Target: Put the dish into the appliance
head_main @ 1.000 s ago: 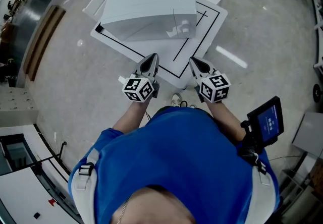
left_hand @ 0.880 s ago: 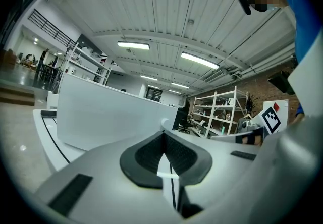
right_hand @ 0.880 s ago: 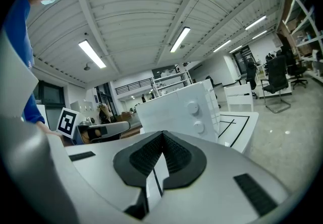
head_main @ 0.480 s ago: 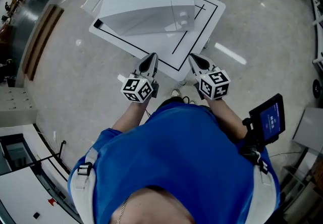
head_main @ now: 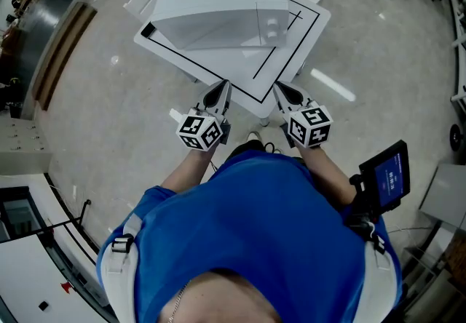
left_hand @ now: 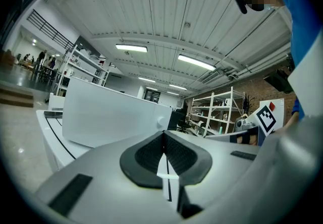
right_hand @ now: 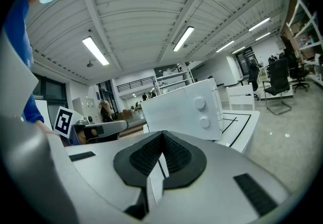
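Left gripper (head_main: 223,86) and right gripper (head_main: 279,87) are pressing their jaws together, empty. The appliance (head_main: 218,1) is showing its knobs (right_hand: 200,103) plainly only in the right gripper view.

White black-lined table (head_main: 291,56), polished grey floor (head_main: 109,110), small dark screen (head_main: 387,174) at the right

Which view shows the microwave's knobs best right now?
Right gripper view: both knobs face it on the microwave front. Head view shows them tiny, from above; left gripper view catches one at the edge.
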The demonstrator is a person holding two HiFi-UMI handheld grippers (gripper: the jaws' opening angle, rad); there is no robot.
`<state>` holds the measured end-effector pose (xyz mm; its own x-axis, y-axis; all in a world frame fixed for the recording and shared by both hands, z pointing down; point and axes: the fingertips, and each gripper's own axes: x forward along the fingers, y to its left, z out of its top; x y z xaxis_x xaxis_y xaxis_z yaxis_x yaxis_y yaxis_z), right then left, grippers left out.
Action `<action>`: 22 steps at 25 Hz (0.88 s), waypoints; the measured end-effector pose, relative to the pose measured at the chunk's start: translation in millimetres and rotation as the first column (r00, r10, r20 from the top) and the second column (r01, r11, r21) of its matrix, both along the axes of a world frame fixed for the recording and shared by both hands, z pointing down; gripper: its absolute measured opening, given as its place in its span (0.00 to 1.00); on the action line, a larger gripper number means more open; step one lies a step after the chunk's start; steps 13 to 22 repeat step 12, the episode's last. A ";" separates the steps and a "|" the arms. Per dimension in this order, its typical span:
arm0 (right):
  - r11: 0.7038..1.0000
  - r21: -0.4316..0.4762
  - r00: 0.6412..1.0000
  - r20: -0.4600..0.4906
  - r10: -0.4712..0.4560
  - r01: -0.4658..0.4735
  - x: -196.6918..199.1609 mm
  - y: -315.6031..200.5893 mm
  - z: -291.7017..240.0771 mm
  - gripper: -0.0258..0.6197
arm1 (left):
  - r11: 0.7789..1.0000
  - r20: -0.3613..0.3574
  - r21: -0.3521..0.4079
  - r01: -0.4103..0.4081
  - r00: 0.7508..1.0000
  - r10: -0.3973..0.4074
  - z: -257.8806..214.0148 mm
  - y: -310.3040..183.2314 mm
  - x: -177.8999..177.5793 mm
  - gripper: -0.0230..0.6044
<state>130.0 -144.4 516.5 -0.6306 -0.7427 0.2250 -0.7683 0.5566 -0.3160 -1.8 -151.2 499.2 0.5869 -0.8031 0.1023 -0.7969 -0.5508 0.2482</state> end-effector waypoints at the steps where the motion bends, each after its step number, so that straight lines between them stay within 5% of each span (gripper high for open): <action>1: 1.000 -0.001 1.000 0.000 -0.002 0.002 -0.7 0.4 -0.2 0.04 | 1.000 0.000 -0.001 0.002 1.000 -0.002 -0.4 1.2 -0.8 0.05; 22: 1.000 0.007 1.000 0.007 -0.023 0.023 -1.3 0.8 5.6 0.04 | 1.000 -0.003 -0.003 0.025 1.000 -0.025 5.7 9.1 0.1 0.05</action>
